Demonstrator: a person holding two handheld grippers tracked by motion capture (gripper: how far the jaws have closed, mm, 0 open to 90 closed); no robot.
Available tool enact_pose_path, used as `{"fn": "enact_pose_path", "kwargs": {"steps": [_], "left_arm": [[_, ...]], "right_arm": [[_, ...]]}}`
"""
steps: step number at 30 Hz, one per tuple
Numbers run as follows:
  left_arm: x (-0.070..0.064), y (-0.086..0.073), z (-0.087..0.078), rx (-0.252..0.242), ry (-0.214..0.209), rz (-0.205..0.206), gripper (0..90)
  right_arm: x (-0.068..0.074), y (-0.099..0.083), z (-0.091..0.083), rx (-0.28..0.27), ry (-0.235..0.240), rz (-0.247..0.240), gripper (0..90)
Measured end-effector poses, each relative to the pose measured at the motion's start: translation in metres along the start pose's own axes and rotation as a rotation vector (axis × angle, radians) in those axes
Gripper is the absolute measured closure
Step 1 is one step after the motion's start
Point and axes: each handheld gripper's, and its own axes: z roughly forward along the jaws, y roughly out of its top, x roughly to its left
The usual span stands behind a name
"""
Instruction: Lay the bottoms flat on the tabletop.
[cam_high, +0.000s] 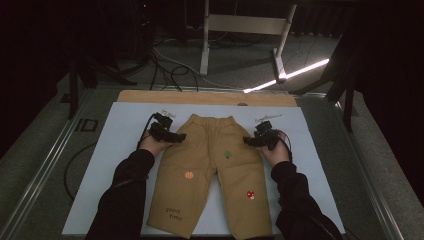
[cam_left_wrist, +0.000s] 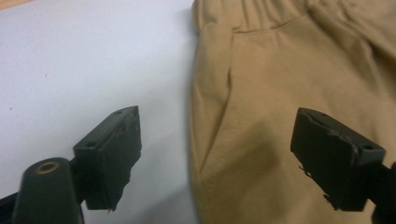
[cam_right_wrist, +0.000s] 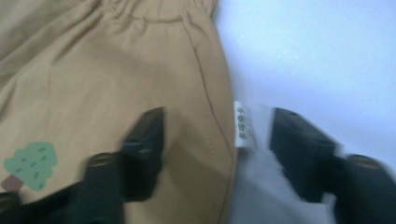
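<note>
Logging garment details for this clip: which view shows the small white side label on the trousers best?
The right gripper view: the white label sticks out from the side seam of the tan trousers, sitting between the open right tool jaws, green print visible though blurred. The high view is too distant to resolve it; the left gripper view looks at the opposite side seam.

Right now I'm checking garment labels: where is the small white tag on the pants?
In the right gripper view, the white tag sticks out from the side seam of the tan pants, between the right gripper's open jaws, over the pale mat.
</note>
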Motion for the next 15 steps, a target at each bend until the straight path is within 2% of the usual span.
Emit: {"fn": "enact_pose_path", "kwargs": {"steps": [2,3,4,6,8,9,10,11,12,13,14,15], "left_arm": [[-0.0007,-0.0013,0.0027,0.008,0.010,0.014,25.1],[-0.0004,-0.0019,0.0056,0.017,0.006,0.014,28.3],[-0.0004,-0.0019,0.0056,0.017,0.006,0.014,32.8],[-0.0012,-0.0024,0.0076,0.017,0.005,0.020,34.8],[-0.0020,-0.0035,0.0080,0.005,0.005,0.029,39.4],[-0.0021,-0.0038,0.0078,0.002,-0.003,0.038,44.7],[-0.0021,-0.0038,0.0078,0.002,-0.003,0.038,48.8],[-0.0025,-0.0041,0.0075,0.000,-0.008,0.038,52.9],[-0.0020,-0.0046,0.0070,-0.001,-0.015,0.036,52.9],[-0.0017,-0.0050,0.0067,-0.004,-0.016,0.037,59.3],[-0.0013,-0.0051,0.0064,-0.005,-0.021,0.034,59.3],[-0.0009,-0.0051,0.0064,-0.005,-0.025,0.029,63.5]], "right_arm": [[-0.0003,0.0002,0.0019,0.013,-0.015,-0.014,43.4],[0.0016,0.0005,0.0041,0.037,-0.032,-0.028,44.2],[0.0016,0.0005,0.0041,0.037,-0.032,-0.028,44.2],[0.0018,0.0015,0.0049,0.033,-0.027,-0.033,47.3],[0.0022,0.0024,0.0047,0.040,-0.034,-0.028,52.9],[0.0029,0.0030,0.0049,0.044,-0.029,-0.036,59.9],[0.0029,0.0030,0.0049,0.044,-0.029,-0.036,59.9],[0.0033,0.0041,0.0047,0.052,-0.015,-0.051,68.1],[0.0033,0.0041,0.0047,0.052,-0.015,-0.051,68.1],[0.0041,0.0046,0.0045,0.058,-0.013,-0.052,77.5],[0.0041,0.0046,0.0045,0.058,-0.013,-0.052,77.5],[0.0055,0.0052,0.0044,0.064,-0.006,-0.050,82.8]]}}
